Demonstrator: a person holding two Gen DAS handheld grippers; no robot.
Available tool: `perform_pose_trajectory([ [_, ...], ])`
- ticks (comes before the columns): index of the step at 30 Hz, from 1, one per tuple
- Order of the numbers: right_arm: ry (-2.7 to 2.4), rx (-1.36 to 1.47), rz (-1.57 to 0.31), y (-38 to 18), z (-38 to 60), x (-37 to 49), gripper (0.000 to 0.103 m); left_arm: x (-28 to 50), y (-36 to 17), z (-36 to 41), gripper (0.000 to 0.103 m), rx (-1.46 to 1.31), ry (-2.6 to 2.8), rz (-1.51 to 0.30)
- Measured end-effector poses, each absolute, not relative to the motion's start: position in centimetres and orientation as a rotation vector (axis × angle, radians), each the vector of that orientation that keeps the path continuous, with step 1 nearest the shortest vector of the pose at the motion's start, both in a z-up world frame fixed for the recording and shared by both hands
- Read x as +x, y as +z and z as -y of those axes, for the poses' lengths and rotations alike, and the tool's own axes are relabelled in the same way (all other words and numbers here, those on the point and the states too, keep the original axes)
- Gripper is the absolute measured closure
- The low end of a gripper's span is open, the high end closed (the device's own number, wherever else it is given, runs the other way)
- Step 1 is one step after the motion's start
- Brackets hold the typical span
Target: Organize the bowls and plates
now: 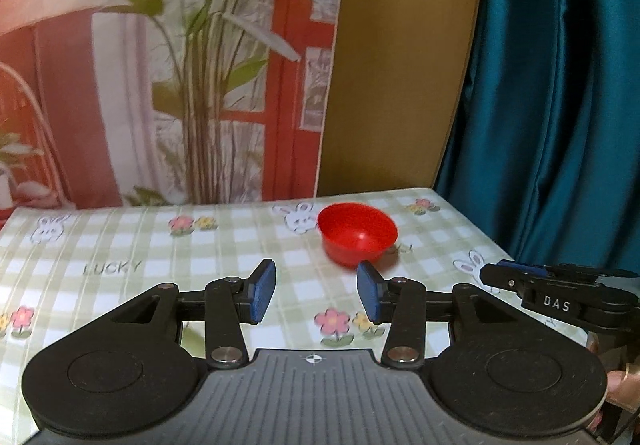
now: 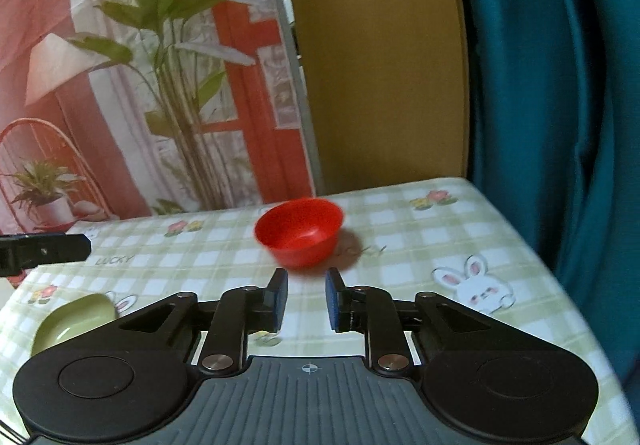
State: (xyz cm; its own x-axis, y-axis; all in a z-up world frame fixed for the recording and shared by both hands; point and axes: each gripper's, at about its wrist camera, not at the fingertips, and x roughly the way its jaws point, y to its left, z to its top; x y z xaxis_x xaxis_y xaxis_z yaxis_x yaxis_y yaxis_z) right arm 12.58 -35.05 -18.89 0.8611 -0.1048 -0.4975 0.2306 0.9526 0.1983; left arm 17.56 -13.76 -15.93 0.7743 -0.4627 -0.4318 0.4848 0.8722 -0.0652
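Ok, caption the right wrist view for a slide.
Open right gripper faces a red bowl on the checked tablecloth.

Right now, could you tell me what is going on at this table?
A person holds two grippers over a checked tablecloth. Both the left gripper and the right gripper have open jaws and hold nothing. A red bowl stands just ahead of them, untouched. A green dish lies to the left.
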Motion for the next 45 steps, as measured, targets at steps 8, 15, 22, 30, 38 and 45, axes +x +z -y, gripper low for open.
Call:
perform_pose_trajectory([
  [8,-0.19,0.262,-0.51,-18.9,38.5,14.3,0.08,20.4,-16.5,16.1,0.056,0.06,-0.569,-0.476],
  [15,-0.158,0.263,-0.522,-19.2,39.8,16.7,0.077,22.8,-17.1,18.1,0.056,0.103,-0.582,-0.478],
  [22,-0.154,0.241,-0.537,-20.0,40.5,19.4,0.076,25.6,-18.1,18.7,0.056,0.071,-0.584,-0.513],
  [30,-0.161,0.277,-0.528,-22.0,41.7,23.2,0.076,29.2,-19.3,19.9,0.046,0.018,-0.601,-0.563],
  [38,-0.165,0.369,-0.54,-24.7,43.3,26.9,0.074,32.8,-21.3,21.2,0.046,-0.025,-0.599,-0.643],
  [45,-0.146,0.386,-0.565,-26.5,42.7,29.3,0.074,35.8,-23.3,22.5,0.047,-0.038,-0.588,-0.725],
])
